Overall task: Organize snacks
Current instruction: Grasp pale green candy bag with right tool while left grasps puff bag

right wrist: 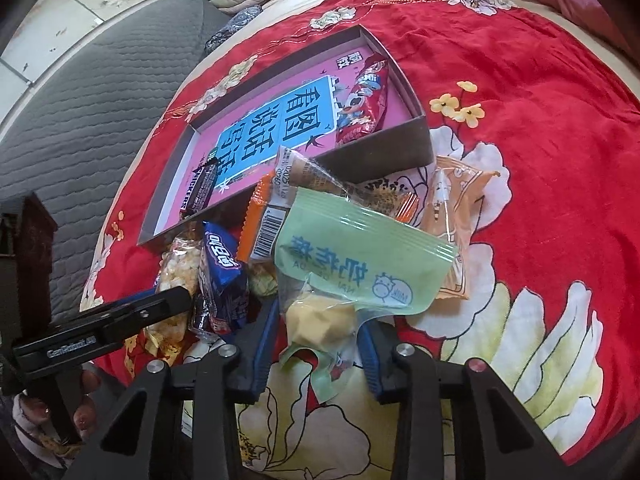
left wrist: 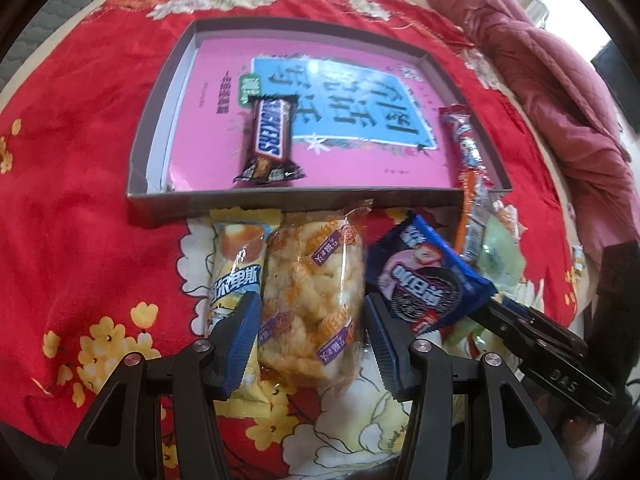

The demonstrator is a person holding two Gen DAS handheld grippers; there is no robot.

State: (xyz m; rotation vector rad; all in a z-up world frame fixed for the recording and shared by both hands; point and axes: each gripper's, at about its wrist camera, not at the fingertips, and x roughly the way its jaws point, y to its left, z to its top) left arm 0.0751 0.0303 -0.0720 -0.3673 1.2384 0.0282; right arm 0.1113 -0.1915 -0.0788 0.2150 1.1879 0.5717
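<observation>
So the landmark here is the shallow grey box [left wrist: 160, 120] sitting on a bed under a red flowered blanket [left wrist: 80, 220], with a pink book [left wrist: 360, 80] lining its floor. Inside the box there's a Snickers bar [left wrist: 269, 142] lying near the front wall, and a red snack stick [right wrist: 366, 98] tucked along the far right side of the box. Everything else is piled just outside the box's front wall: a yellow cake packet [left wrist: 236, 268], a clear bag of puffed rice cakes [left wrist: 312, 292] right next to it, a blue Oreo pack [left wrist: 424, 280] tilted up beside that, an orange wafer packet [right wrist: 260, 224] leaning over the box's front wall near its corner, and a peach-coloured packet [right wrist: 452, 216] just off the box's front right corner. The left claw [left wrist: 312, 344] straddles the near end of the rice cake bag, blue pads either side and not visibly squeezing it, so I'd call it released. The right claw [right wrist: 316, 344] is clenched on the pale green milk candy packet [right wrist: 360, 264], pads pinching the lumpy clear end, with the packet up in front of the pile, outside the box. A hand [right wrist: 86, 408] shows at the left claw's handle in the right wrist view.
</observation>
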